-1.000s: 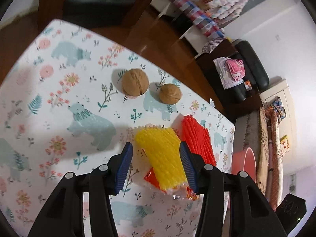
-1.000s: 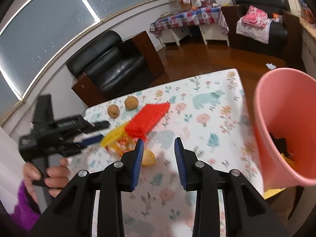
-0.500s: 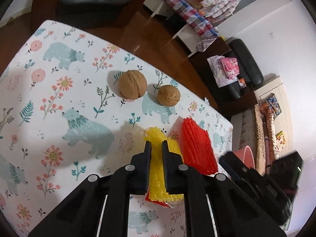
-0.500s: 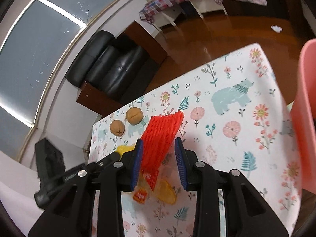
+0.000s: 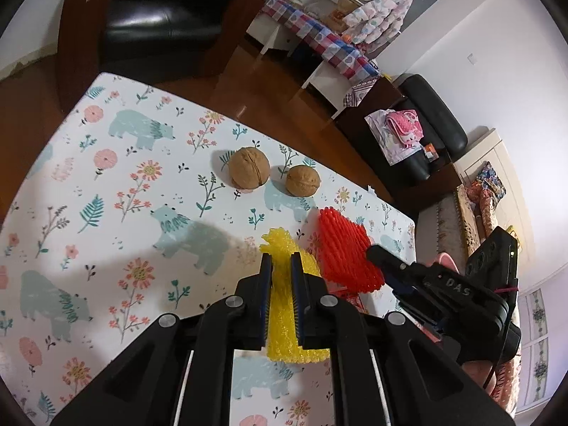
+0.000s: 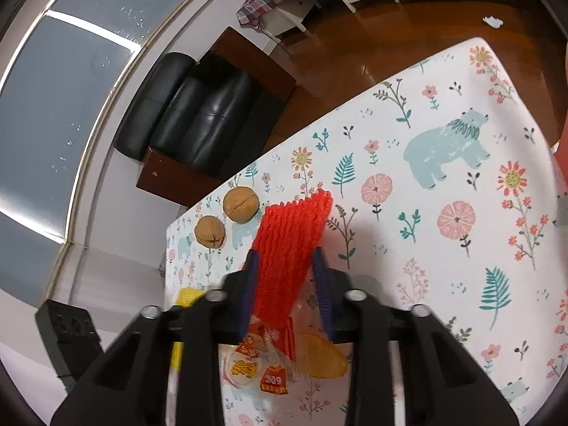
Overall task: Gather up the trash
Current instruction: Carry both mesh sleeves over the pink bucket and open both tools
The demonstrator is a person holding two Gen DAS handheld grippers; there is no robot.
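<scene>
A yellow foam fruit net (image 5: 282, 305) is pinched between the blue pads of my left gripper (image 5: 280, 266), which is shut on it just above the table. Right beside it lies a red foam fruit net (image 6: 294, 227) (image 5: 344, 252). My right gripper (image 6: 285, 262) straddles its near end, jaws closing, and the pads press its sides. Under the right gripper lie a crumpled snack wrapper (image 6: 255, 365) and an orange-yellow scrap (image 6: 323, 351). A bit of the yellow net (image 6: 188, 296) shows at the left of the right wrist view.
Two walnuts (image 5: 248, 172) (image 5: 302, 180) sit on the bear-and-flower tablecloth (image 5: 106, 213) just beyond the nets. A pink bin's rim (image 5: 443, 259) peeks past the table's right edge. Black armchairs and a wooden floor lie beyond the table.
The left jaws closed on the yellow net and rose slightly. The right gripper swung away from the pink bin, came down over the red net and narrowed onto it.
</scene>
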